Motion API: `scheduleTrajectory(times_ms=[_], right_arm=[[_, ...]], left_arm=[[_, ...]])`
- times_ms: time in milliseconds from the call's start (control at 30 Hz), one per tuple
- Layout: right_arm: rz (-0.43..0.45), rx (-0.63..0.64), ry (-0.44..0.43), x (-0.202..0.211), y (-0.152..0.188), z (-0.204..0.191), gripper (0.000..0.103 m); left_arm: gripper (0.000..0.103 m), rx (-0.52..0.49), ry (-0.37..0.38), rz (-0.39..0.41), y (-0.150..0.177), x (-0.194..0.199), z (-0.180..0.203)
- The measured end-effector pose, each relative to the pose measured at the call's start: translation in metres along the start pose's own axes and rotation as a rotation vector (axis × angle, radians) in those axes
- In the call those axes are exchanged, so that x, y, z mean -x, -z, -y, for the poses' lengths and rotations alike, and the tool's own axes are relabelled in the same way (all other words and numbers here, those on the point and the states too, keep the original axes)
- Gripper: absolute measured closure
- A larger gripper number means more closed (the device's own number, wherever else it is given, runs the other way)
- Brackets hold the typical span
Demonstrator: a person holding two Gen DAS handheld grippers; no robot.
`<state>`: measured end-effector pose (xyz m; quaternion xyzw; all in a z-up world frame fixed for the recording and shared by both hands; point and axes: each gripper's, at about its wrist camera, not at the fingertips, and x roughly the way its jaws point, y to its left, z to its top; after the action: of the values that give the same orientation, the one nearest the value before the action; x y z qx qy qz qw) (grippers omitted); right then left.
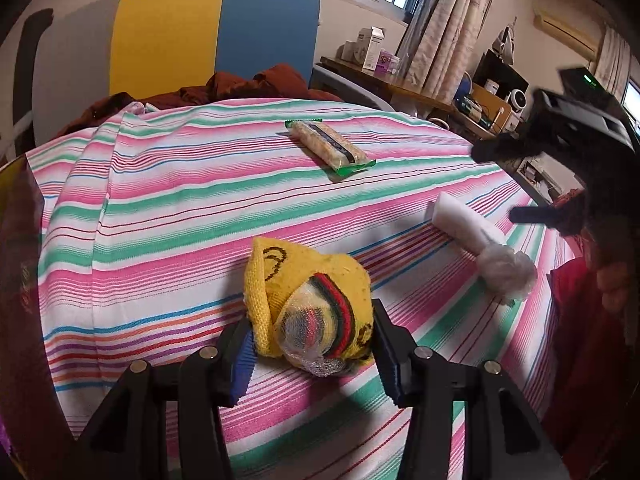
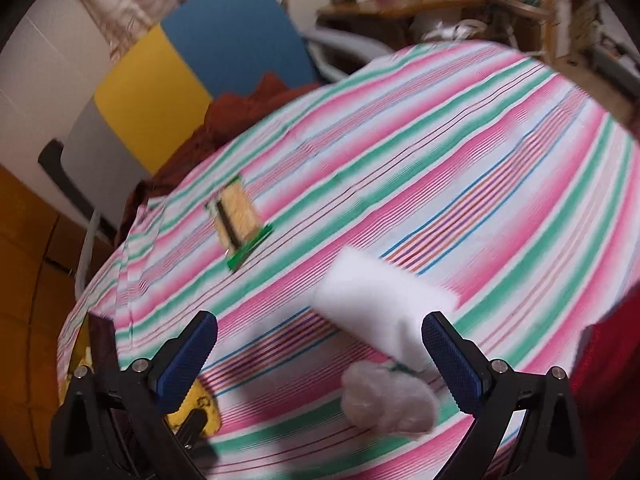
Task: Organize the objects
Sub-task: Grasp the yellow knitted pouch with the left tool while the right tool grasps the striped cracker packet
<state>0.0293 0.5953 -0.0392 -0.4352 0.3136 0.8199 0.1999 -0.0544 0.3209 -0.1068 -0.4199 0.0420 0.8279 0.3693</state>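
Observation:
A yellow knitted sock bundle (image 1: 280, 276) with a striped, mesh-wrapped roll in it sits between the blue pads of my left gripper (image 1: 312, 320), which is shut on it just above the striped cloth (image 1: 180, 208). My right gripper (image 2: 320, 320) is open and hovers over a white foam block (image 2: 380, 300) and a crumpled clear plastic ball (image 2: 388, 400); neither pad touches them. From the left wrist, the right gripper (image 1: 512, 182) shows dark and blurred beside the foam block (image 1: 464, 216) and plastic ball (image 1: 506, 272). A green-edged snack pack (image 1: 330, 146) lies farther back.
A chair back (image 1: 192, 36) in grey, yellow and blue stands behind the table, with a dark red garment (image 1: 248, 84) bunched at the far edge. A cluttered wooden desk (image 1: 400, 80) is at the back right. A red sleeve (image 1: 580, 320) is at the right edge.

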Motion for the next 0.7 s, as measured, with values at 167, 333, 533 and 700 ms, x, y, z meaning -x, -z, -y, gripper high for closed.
scheduleTrajectory(times_ms=[167,333,533,700], right_arm=[[-0.048,0.120,-0.004,-0.018,-0.022,-0.031,0.000],[-0.068,0.247,0.009,-0.056,-0.052,-0.067,0.000],[-0.101,0.411,0.080,-0.116,-0.075,-0.107,0.001],[-0.146,0.466,0.161,-0.158,-0.080,-0.118,0.031]], left_arm=[[0.051,0.016,0.016,0.004,0.001,-0.001,-0.003],[0.050,0.025,0.024,0.007,0.001,-0.002,-0.006],[0.048,0.022,0.031,0.004,0.002,-0.003,-0.006],[0.048,0.019,0.028,0.005,0.002,-0.004,-0.005]])
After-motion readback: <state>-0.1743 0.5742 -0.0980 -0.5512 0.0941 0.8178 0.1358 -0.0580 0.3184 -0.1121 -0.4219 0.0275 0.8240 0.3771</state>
